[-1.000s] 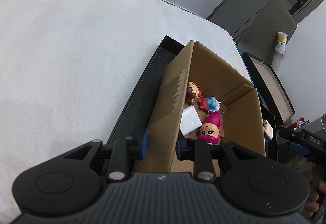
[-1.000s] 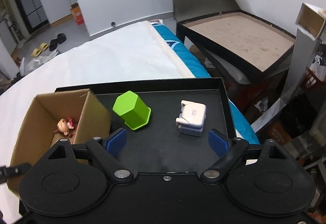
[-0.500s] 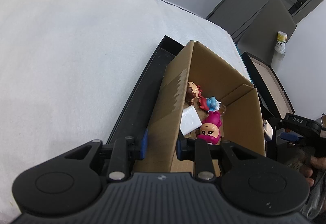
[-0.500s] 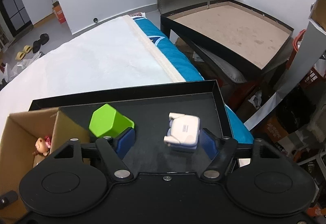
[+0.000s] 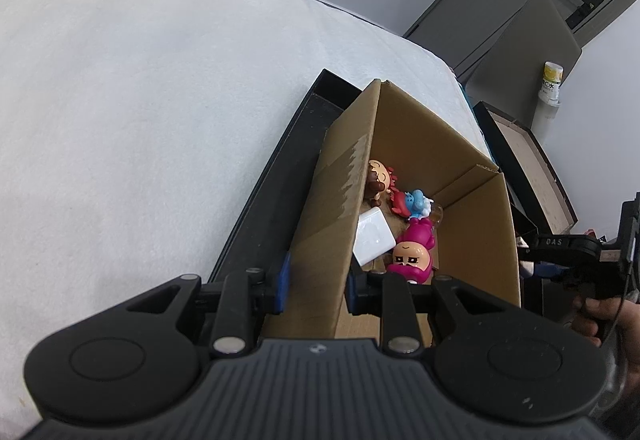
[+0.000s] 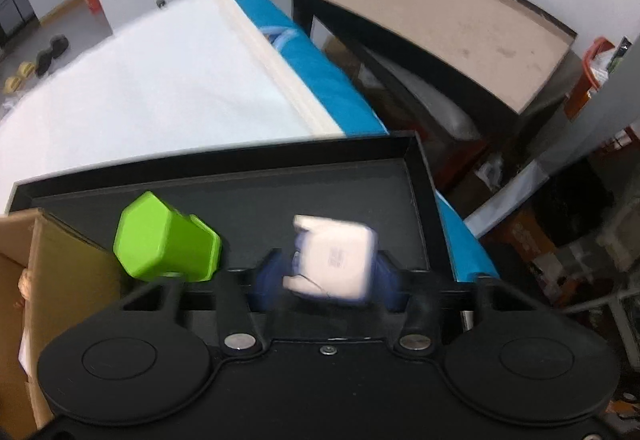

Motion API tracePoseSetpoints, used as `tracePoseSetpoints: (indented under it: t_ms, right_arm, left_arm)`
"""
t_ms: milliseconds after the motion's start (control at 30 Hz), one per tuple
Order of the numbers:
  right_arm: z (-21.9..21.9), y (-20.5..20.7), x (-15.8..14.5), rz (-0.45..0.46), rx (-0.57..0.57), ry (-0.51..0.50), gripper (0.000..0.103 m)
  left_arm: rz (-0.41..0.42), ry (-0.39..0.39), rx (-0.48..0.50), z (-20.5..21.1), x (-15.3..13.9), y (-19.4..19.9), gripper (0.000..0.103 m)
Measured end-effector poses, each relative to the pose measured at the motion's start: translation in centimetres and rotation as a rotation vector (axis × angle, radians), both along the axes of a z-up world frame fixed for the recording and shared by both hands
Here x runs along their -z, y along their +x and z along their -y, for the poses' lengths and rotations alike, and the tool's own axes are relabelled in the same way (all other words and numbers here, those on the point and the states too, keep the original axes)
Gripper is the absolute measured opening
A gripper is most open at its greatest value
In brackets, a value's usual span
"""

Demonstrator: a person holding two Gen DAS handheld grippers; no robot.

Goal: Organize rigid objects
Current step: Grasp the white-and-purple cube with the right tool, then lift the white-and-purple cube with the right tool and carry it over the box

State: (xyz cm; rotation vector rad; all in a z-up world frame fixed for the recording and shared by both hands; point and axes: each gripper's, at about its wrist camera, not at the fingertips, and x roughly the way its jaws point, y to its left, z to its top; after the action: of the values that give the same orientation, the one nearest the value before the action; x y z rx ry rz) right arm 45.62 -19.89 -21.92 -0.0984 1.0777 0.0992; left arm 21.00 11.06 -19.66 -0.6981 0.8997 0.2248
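My left gripper is shut on the near left wall of a cardboard box that stands in a black tray. Inside the box lie a pink figurine, a white block, a blue-and-red figurine and a brown-haired figurine. My right gripper is shut on a white charger block just above the black tray floor. A green hexagonal cup lies on its side to the left of it.
The tray sits on a white bed cover. The box corner shows at the left of the right wrist view. A second open black box with a tan floor stands beyond the bed's blue edge.
My right gripper moved forward over the tray and closed its fingers around the white charger block. My left gripper stayed on the box wall.
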Motion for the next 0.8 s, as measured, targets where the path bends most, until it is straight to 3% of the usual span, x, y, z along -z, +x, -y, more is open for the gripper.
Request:
tracePoseSetpoints:
  t_ms: [267, 800]
  right_arm:
    - [-0.6, -2.3, -1.2, -0.031, -0.047, 0.012, 0.043]
    - [1.1, -6.2, -5.4, -0.005, -0.098, 0.071, 0.043]
  left_arm:
    - [0.000, 0.003, 0.000, 0.0, 0.0, 0.0, 0.026]
    - [-0.002, 0.005, 0.008, 0.2, -0.1, 0.0, 0.026]
